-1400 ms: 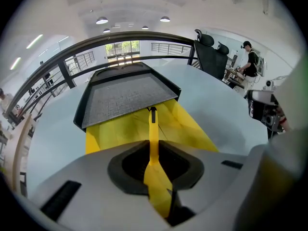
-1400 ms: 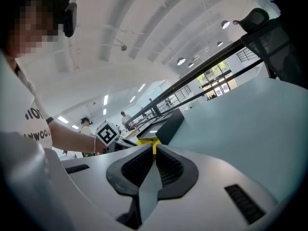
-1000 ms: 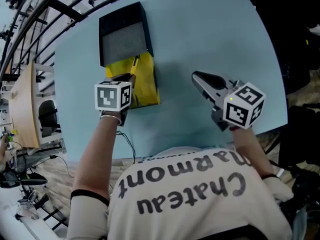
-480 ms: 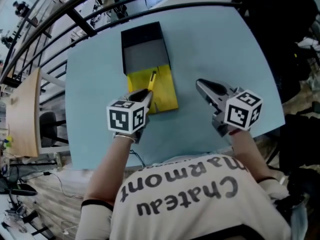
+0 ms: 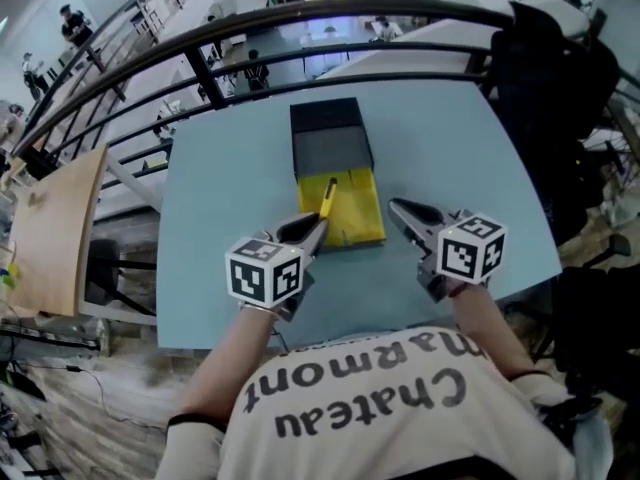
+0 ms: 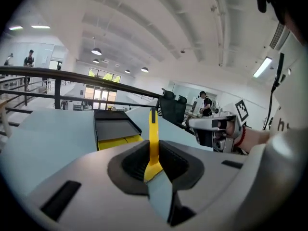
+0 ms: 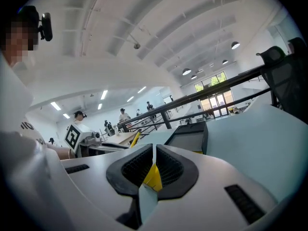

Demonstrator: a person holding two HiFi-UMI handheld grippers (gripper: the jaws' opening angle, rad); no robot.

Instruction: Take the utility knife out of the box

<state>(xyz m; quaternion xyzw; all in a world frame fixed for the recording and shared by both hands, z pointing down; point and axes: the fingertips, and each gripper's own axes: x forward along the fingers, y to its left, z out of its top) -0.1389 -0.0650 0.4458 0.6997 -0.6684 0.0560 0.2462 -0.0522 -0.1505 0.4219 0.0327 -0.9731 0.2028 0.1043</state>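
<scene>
— Where is the utility knife (image 5: 326, 196)?
— Pinched in the left gripper (image 5: 315, 226). Its long axis runs on from the jaws toward the table's (image 5: 220, 178) far edge, above the yellow flap (image 5: 362, 220) of the box (image 5: 330, 138).
— And the right gripper (image 5: 398, 208)?
— Jaws pressed together, empty (just right of the flap). I'd judge the left only has to draw the knife toward the near edge.

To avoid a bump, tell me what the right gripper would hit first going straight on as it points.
Likely the yellow tray of the box: the right gripper aims at it across the table. The knife in the left gripper sits left of that line. Depth is unclear.
</scene>
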